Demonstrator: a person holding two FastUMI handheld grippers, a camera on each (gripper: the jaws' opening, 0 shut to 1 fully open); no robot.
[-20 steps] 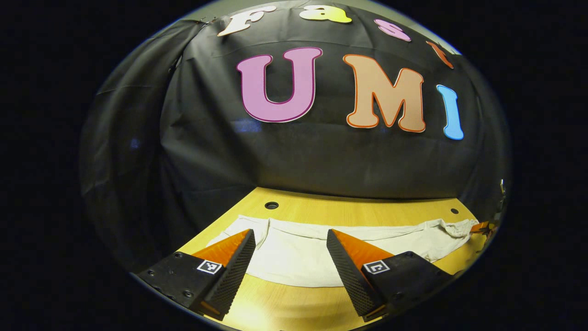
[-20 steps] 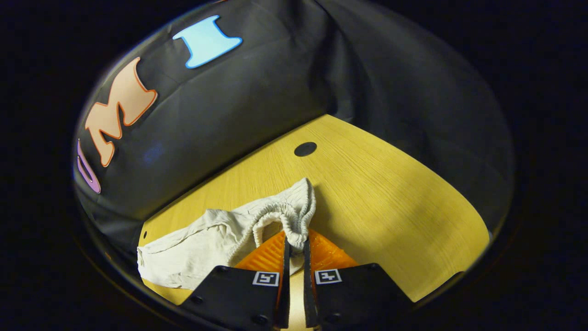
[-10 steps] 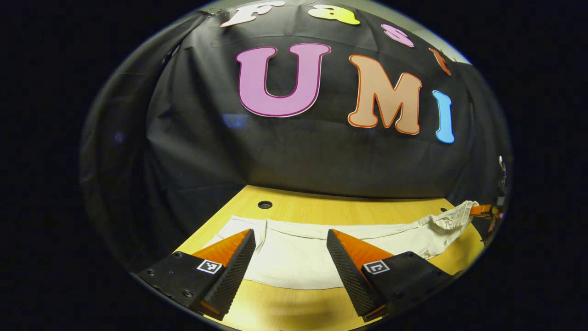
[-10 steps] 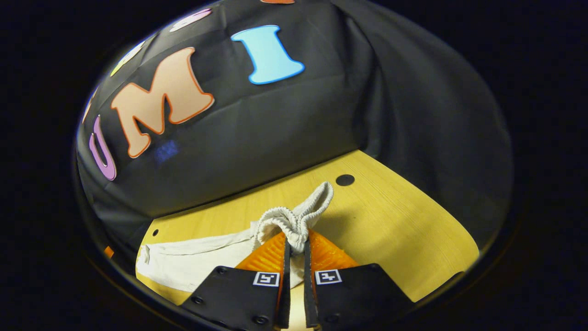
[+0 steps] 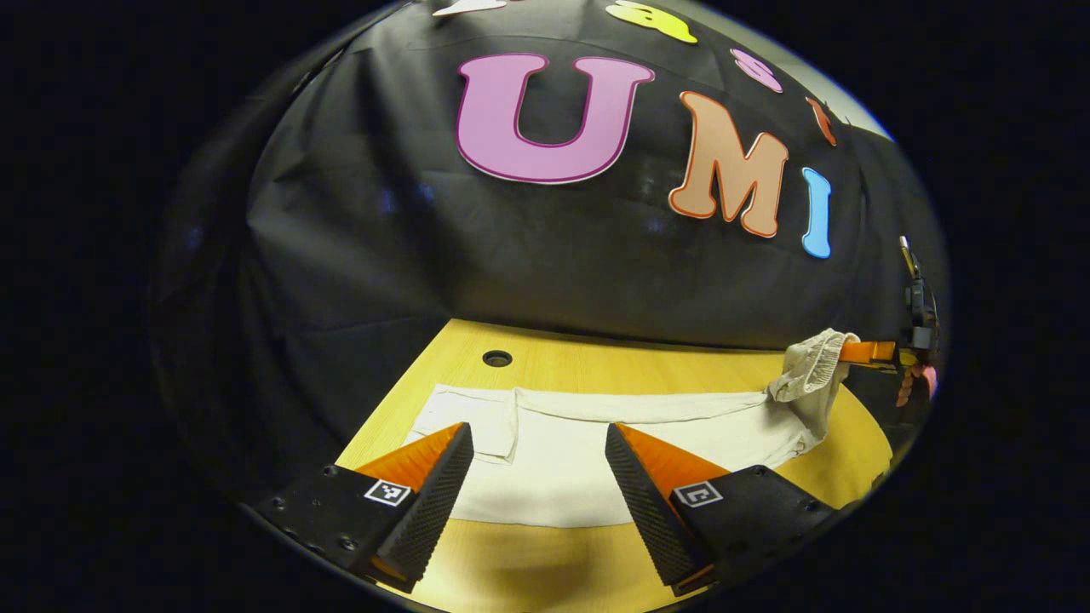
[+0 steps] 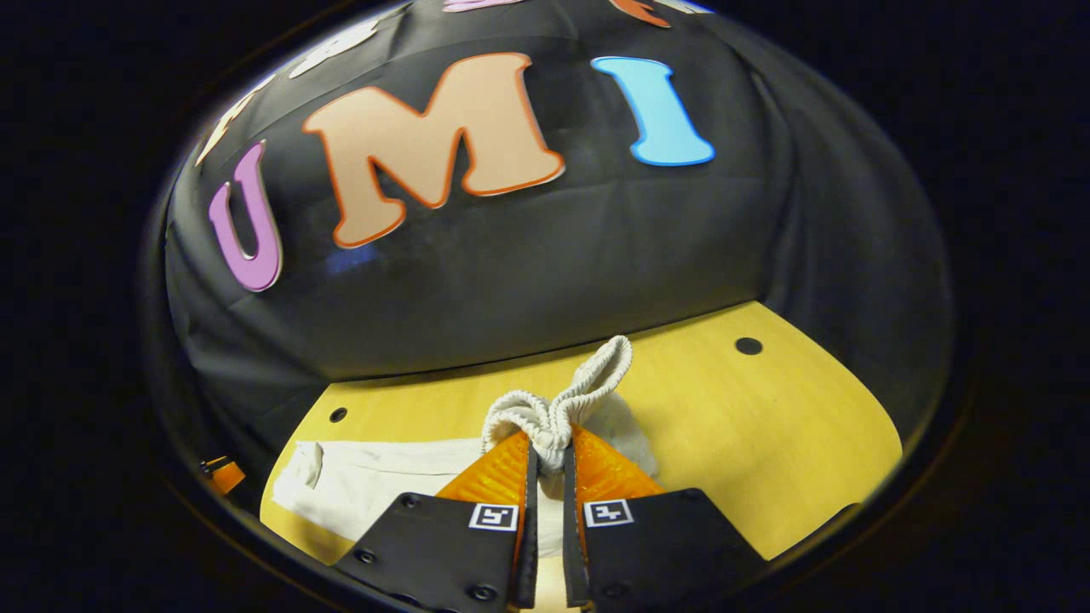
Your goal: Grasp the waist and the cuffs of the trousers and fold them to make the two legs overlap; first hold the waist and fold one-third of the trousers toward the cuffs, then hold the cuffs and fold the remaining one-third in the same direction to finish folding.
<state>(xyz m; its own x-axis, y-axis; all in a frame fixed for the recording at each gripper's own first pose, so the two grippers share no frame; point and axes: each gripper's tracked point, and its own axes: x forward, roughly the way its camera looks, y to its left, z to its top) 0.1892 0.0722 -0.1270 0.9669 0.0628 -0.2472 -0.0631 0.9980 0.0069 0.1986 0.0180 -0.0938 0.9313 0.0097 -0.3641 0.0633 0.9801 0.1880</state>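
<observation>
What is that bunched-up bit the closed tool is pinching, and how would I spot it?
Start at the yellow wooden table and find the pale trousers spread flat on it. At one end the right gripper is shut on the waistband, lifting it. It is the ribbed, gathered elastic part, while the rest of the cloth lies smooth.

The trousers (image 5: 596, 460) were soft matt woven cloth, their waistband (image 6: 558, 413) ribbed and puckered with elastic. The table (image 6: 766, 434) was smooth wood-grain board with a faint sheen. The booth wall (image 5: 358, 255) was creased matt cloth.
</observation>
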